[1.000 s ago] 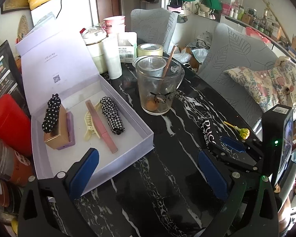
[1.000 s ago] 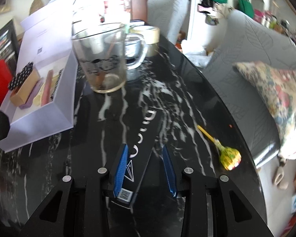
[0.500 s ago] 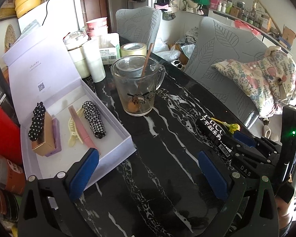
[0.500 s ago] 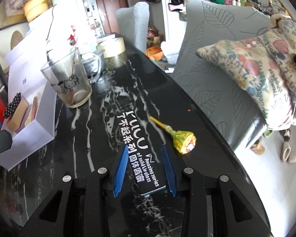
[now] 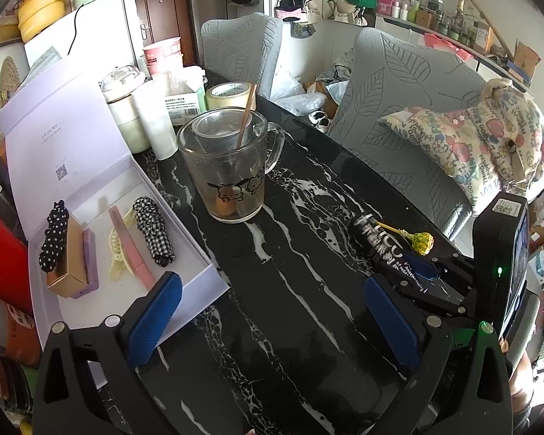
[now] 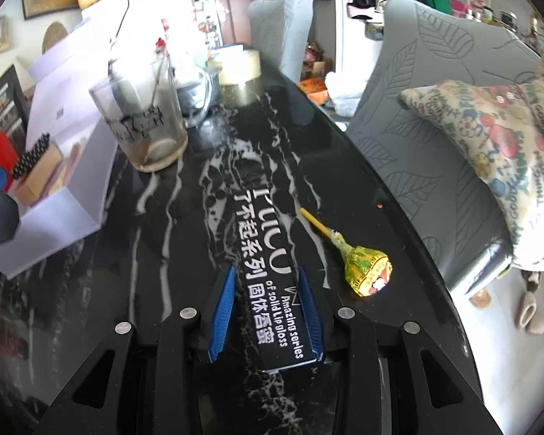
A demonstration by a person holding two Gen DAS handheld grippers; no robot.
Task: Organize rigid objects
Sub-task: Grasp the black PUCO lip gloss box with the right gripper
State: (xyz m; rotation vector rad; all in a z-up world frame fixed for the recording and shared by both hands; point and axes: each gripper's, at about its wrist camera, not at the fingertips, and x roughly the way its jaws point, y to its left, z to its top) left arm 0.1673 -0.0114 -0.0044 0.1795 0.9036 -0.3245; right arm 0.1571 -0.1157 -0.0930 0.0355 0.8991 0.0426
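Right wrist view: the black lip-gloss box [image 6: 268, 272] is clamped between the right gripper [image 6: 268, 311] pads, having been swung away from the white tray [image 5: 127, 304] towards the lollipop [image 6: 366, 272]. A carry to the tray is judged pending. The left gripper [image 5: 272, 322] is held wide and empty beside the tray's near corner.

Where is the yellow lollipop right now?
In the right wrist view the lollipop lies on the black marble table, just right of the lip gloss box clamped in the right gripper, near the table's right edge.

black marble table [image 5: 301, 311], glass mug [image 5: 228, 166], lollipop [image 6: 366, 268]
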